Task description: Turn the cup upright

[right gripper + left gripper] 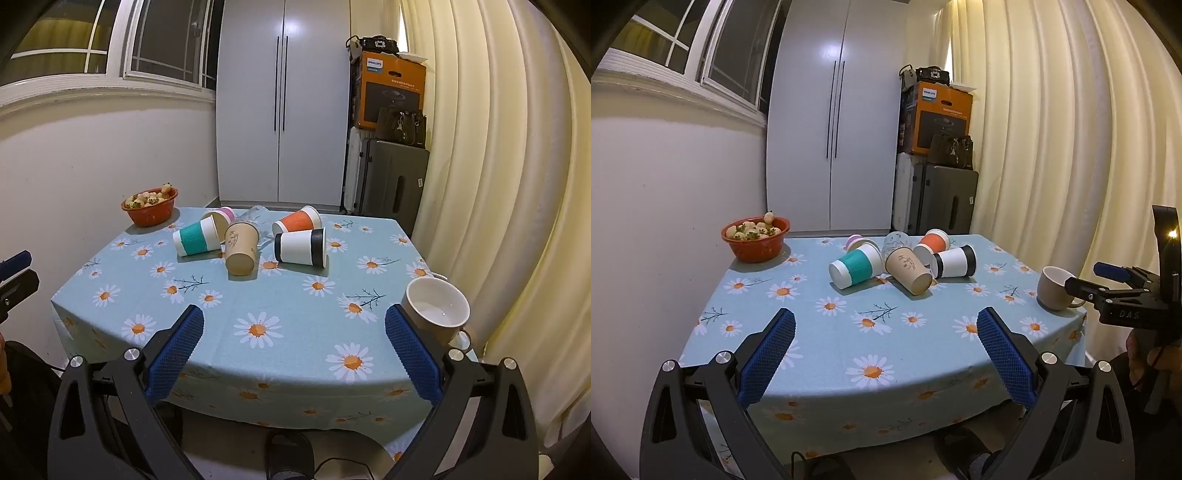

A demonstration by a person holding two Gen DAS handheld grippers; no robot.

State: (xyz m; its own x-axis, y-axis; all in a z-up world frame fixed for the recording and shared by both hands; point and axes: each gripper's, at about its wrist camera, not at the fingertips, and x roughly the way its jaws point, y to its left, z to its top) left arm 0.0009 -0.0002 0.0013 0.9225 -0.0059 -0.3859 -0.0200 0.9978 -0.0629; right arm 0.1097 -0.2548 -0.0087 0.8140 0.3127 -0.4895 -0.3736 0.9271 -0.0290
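Several paper cups lie on their sides in a cluster at the table's middle: a teal-banded cup (855, 270) (197, 238), a brown cup (908, 271) (241, 248), a black-and-white cup (955, 262) (301, 246), an orange cup (932, 245) (297, 221), a pink-rimmed cup (858, 242) (219, 218) and a clear glass (895, 242) (258, 218). A beige mug (1056, 288) (436, 310) stands upright at the table's right edge. My left gripper (886, 354) is open and empty above the near table edge. My right gripper (293, 350) is open and empty, its right pad next to the mug; it also shows in the left wrist view (1108, 280).
A red bowl of strawberries (755, 238) (150, 206) stands at the far left corner of the daisy tablecloth (849, 332) (295, 314). A curtain (498, 184) hangs right of the table. A wardrobe, boxes and a suitcase (945, 201) stand behind.
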